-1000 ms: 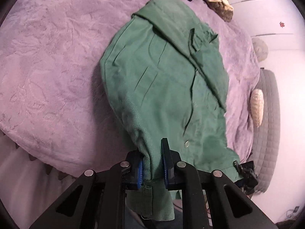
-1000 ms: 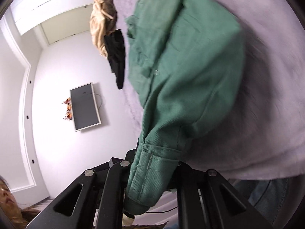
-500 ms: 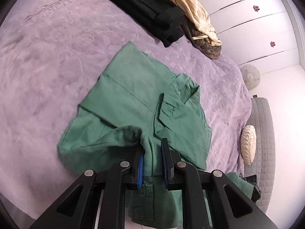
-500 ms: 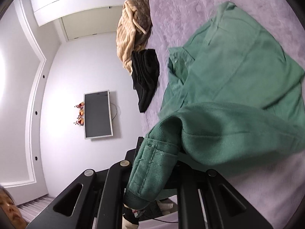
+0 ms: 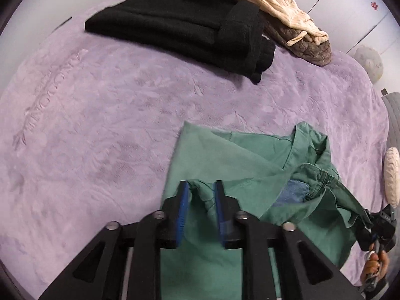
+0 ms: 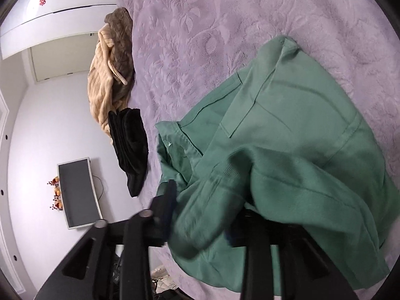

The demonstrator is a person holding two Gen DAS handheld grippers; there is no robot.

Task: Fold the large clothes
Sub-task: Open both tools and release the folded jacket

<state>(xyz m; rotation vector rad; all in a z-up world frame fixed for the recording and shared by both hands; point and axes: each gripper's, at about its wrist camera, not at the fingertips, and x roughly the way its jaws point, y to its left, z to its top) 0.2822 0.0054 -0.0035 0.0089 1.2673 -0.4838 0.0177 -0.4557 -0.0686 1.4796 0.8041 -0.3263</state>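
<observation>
A green jacket [image 5: 240, 165] lies partly folded on the purple bed cover [image 5: 100, 115]. My left gripper [image 5: 200, 195] stands over its near edge with jaws parted, and a loose fold of green cloth lies between the blue pads [image 5: 183, 207]. In the right wrist view the jacket [image 6: 300, 130] is bunched, and its cuff end [image 6: 200, 225] hangs blurred between the spread jaws of my right gripper [image 6: 200, 207]. The right gripper also shows in the left wrist view [image 5: 380, 227] at the jacket's right edge.
A folded black garment [image 5: 185, 25] and a beige and brown garment pile [image 5: 275, 7] lie at the far side of the bed. White wardrobe doors [image 5: 350, 5] stand behind. A grey cushion [image 5: 393, 115] is at the right. A TV [image 6: 77, 190] hangs on the wall.
Both grippers carried the jacket's lower edge forward over its body, folding it. Both sets of jaws have opened, and the cloth is slipping out.
</observation>
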